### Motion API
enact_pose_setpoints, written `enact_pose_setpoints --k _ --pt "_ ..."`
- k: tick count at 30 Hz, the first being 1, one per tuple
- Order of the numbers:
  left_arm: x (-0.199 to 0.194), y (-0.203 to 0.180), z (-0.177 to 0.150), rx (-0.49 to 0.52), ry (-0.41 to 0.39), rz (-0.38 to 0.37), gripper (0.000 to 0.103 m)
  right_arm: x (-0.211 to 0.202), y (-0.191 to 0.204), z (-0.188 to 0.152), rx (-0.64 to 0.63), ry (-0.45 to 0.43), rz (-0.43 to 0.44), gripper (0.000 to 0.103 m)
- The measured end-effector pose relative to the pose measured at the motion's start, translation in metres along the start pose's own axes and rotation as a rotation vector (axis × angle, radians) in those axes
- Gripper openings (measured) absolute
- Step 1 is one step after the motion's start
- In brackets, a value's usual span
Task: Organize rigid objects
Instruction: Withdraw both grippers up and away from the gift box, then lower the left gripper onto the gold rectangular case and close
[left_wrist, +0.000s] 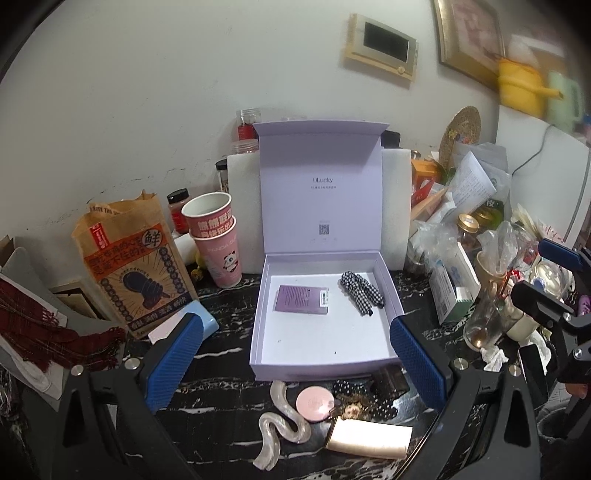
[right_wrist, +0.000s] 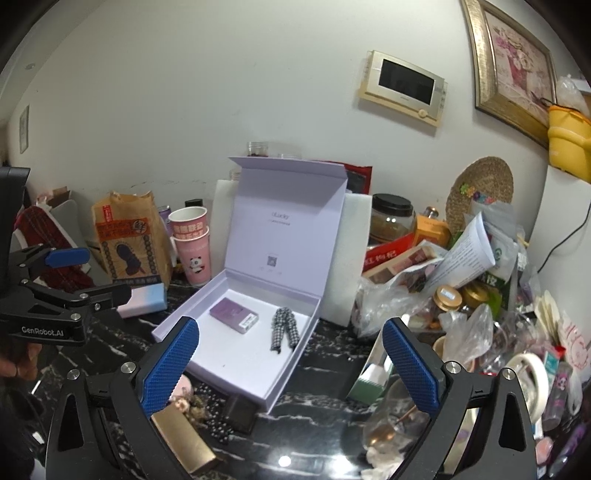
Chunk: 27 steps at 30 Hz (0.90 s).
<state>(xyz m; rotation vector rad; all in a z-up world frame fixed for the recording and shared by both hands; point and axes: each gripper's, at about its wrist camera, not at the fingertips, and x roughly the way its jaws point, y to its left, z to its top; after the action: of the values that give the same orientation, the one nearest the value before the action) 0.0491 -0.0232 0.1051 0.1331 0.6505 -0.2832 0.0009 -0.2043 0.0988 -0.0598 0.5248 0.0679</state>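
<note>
An open lilac gift box (left_wrist: 258, 347) (right_wrist: 295, 354) stands on the black marbled table, lid upright. Inside lie a purple card pack (left_wrist: 300, 300) (right_wrist: 234, 314) and a black-and-white houndstooth hair clip (left_wrist: 362, 293) (right_wrist: 283, 328). In front of the box lie a pearly wavy clip (left_wrist: 279, 428), a pink round compact (left_wrist: 314, 404), a gold case (left_wrist: 369, 439) (right_wrist: 183, 435) and a dark brown clip (left_wrist: 389, 382) (right_wrist: 240, 411). My left gripper (left_wrist: 295, 358) is open and empty, just before the box. My right gripper (right_wrist: 291, 363) is open and empty, right of the box.
Stacked paper cups (left_wrist: 216, 240), a paper bag (left_wrist: 129, 266) and a pale blue box (left_wrist: 184, 325) stand left of the gift box. Jars, bags, cartons and a glass (right_wrist: 399, 417) crowd the right. White foam (right_wrist: 351, 258) stands behind the box.
</note>
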Motion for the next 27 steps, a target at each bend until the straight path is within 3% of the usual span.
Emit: enact_pose_setpoints --k 4,15,27 --pt "-0.002 0.000 -0.016 0.004 0.019 0.026 0.103 -0.002 0.006 -0.009 -0.001 0.004 0.026 0.101" --pt "0.006 0.002 -0.056 -0.039 0.104 -0.006 0.103 0.004 0.020 -0.043 0.019 0.050 0.091 0.101" --pt "0.021 -0.017 -0.095 -0.036 0.168 -0.127 0.103 0.012 0.020 -0.091 0.055 0.135 0.127 0.101"
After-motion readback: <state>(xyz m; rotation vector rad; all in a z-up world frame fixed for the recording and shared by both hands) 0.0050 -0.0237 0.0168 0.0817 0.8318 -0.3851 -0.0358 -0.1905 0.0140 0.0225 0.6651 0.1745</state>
